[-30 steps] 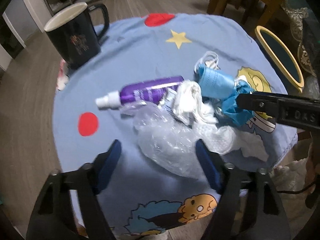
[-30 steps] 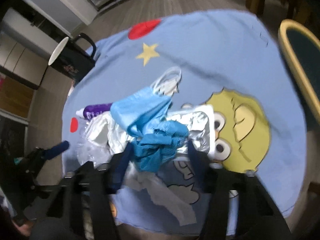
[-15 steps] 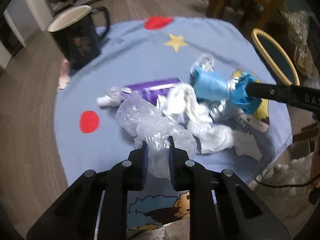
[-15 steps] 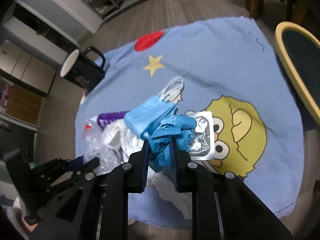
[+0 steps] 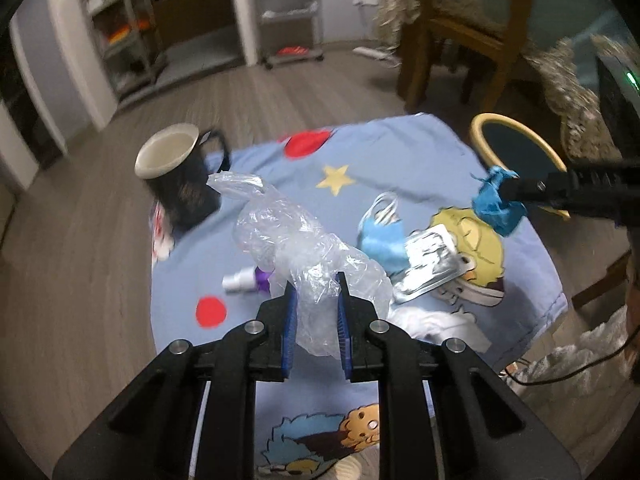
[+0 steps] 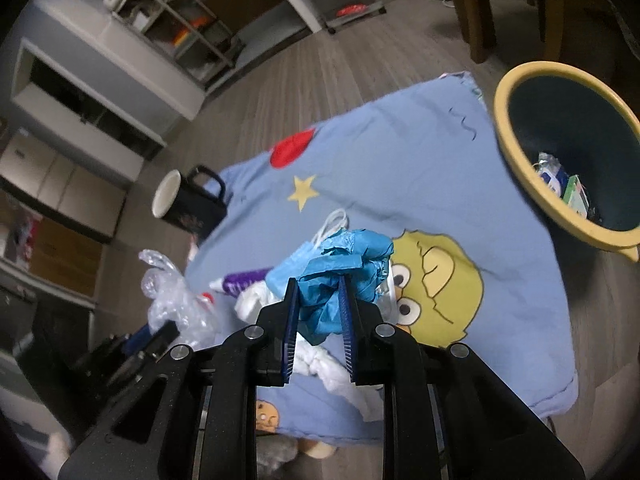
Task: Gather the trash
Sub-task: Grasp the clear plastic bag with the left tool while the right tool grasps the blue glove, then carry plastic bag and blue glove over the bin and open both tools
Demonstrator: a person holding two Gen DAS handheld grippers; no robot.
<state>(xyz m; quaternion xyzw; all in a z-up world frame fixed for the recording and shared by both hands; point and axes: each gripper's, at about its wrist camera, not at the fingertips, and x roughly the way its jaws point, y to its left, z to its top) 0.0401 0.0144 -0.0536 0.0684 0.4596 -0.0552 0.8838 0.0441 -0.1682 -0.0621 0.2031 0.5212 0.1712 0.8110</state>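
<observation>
My left gripper (image 5: 315, 280) pinches a crumpled clear plastic bag (image 5: 296, 236), held above the blue cartoon cloth (image 5: 400, 152); my right gripper (image 6: 319, 286) clamps a crumpled blue glove (image 6: 340, 268) near the yellow-rimmed bin (image 6: 520, 168).

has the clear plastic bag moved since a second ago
Yes. The clear plastic bag lay on the blue cloth beside the purple bottle; now the left tongs are shut on it and it hangs lifted above the bottle.
</observation>
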